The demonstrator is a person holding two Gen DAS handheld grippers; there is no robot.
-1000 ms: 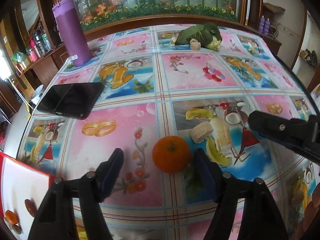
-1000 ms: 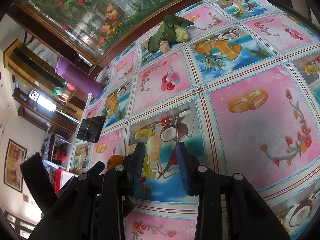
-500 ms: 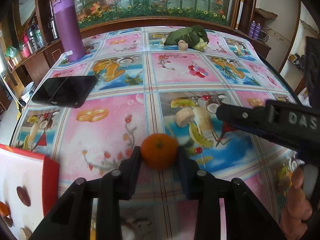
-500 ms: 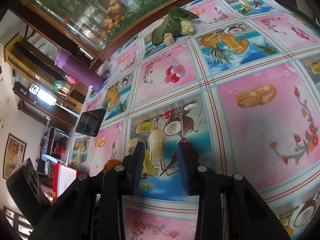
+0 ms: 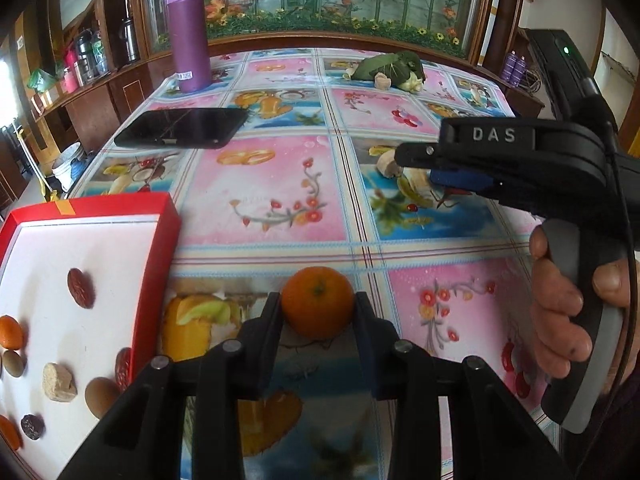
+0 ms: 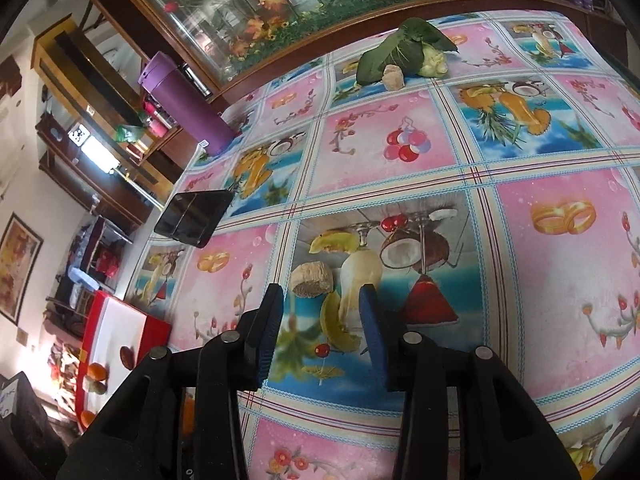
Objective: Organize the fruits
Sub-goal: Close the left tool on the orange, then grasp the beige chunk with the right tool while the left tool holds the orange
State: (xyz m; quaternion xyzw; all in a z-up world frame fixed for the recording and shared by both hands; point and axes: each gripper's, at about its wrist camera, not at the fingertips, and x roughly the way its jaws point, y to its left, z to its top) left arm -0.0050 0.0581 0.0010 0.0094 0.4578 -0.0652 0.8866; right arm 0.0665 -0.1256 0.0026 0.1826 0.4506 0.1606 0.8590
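Left wrist view: the left gripper (image 5: 318, 312) is clamped on the orange (image 5: 317, 303), its pads pressing both sides. A second ago the jaws stood wide around the orange as it lay on the bench (image 5: 264, 184); since then they have closed on it. The gripper has also shifted left: the red tray (image 5: 156, 256), earlier only a corner at the left edge, now fills the near left, just left of the orange. On its white floor lie two red dates (image 5: 81, 287), a small orange fruit (image 5: 10, 332), a tan chunk (image 5: 59, 383), brown nuts (image 5: 101, 397) and a dark dried fruit (image 5: 32, 427). At right, a hand (image 5: 560, 320) holds the right gripper (image 5: 416, 164), now nearer and larger than before.

Right wrist view: the right gripper (image 6: 320, 300) has its jaws opening, wider than a second ago, with nothing between them. A tan chunk (image 6: 312, 278) lies on the bench (image 6: 560, 280) just beyond the fingertips. The tray (image 6: 156, 328) sits at near left, holding a date (image 6: 127, 356) and orange fruit (image 6: 96, 372). A phone (image 6: 194, 218), purple bottle (image 6: 188, 104) and leafy bundle (image 6: 400, 56) lie farther off.
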